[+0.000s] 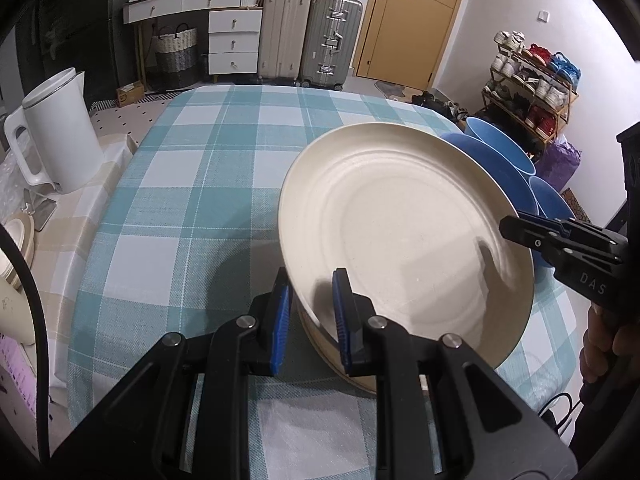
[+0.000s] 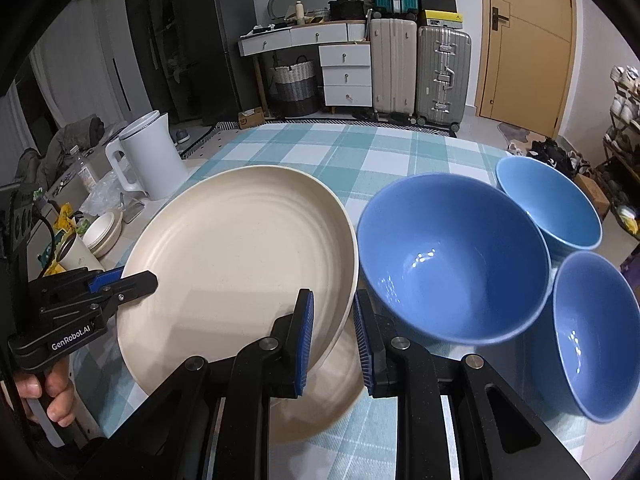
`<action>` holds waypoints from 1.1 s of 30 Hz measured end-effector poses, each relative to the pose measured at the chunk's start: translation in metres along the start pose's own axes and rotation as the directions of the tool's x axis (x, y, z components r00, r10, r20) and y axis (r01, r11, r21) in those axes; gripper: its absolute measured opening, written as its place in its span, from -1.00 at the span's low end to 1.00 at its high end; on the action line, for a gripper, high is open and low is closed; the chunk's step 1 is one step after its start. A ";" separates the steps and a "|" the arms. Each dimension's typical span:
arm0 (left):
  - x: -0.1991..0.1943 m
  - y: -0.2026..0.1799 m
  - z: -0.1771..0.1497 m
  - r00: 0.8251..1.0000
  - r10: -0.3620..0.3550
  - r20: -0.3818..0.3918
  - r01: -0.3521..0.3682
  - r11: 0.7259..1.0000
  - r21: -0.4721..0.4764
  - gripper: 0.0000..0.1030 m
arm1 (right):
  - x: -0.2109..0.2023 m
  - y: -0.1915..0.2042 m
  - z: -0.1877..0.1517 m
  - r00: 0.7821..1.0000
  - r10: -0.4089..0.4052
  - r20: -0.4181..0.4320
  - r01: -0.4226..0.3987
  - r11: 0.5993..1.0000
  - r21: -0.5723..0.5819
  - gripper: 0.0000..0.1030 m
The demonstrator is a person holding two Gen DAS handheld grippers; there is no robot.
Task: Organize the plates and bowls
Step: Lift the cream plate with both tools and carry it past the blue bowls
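A cream plate (image 1: 404, 236) (image 2: 240, 256) is held tilted above a second cream plate (image 1: 352, 376) (image 2: 324, 392) that lies on the checked table. My left gripper (image 1: 310, 312) (image 2: 120, 280) straddles its near-left rim with the jaws not fully closed. My right gripper (image 2: 332, 336) (image 1: 512, 228) straddles its right rim, also with a gap. Three blue bowls (image 2: 452, 256) (image 2: 548, 204) (image 2: 596, 332) stand to the right of the plates; they also show behind the plate in the left wrist view (image 1: 500, 148).
A white kettle (image 1: 56, 132) (image 2: 148, 156) stands on a side table at the left, with small cream bowls (image 2: 102, 232) and a cup (image 2: 76, 258) near it. The teal checked tablecloth (image 1: 208, 168) stretches away behind the plates. Suitcases, drawers and a shoe rack line the room.
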State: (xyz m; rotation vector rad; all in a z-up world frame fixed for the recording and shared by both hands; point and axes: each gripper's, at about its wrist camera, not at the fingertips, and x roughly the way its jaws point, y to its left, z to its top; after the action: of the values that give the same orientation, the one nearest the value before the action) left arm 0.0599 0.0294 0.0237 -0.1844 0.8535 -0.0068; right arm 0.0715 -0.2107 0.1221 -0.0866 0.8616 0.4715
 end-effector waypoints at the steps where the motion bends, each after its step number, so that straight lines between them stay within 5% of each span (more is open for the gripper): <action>1: 0.001 0.000 0.000 1.000 0.000 -0.002 0.000 1.000 0.002 -0.69 | -0.001 0.000 -0.002 1.000 -0.001 0.001 0.001 1.000 0.002 -0.59; 33: 0.036 -0.008 -0.019 0.997 0.023 -0.068 -0.019 0.998 0.058 -0.68 | 0.017 -0.002 -0.045 0.997 -0.054 -0.050 0.055 0.998 0.025 -0.57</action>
State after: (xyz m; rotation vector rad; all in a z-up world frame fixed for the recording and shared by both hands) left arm 0.0699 0.0159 -0.0143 -0.1220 0.9229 -0.0182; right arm 0.0505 -0.2180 0.0797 -0.0977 0.9113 0.4080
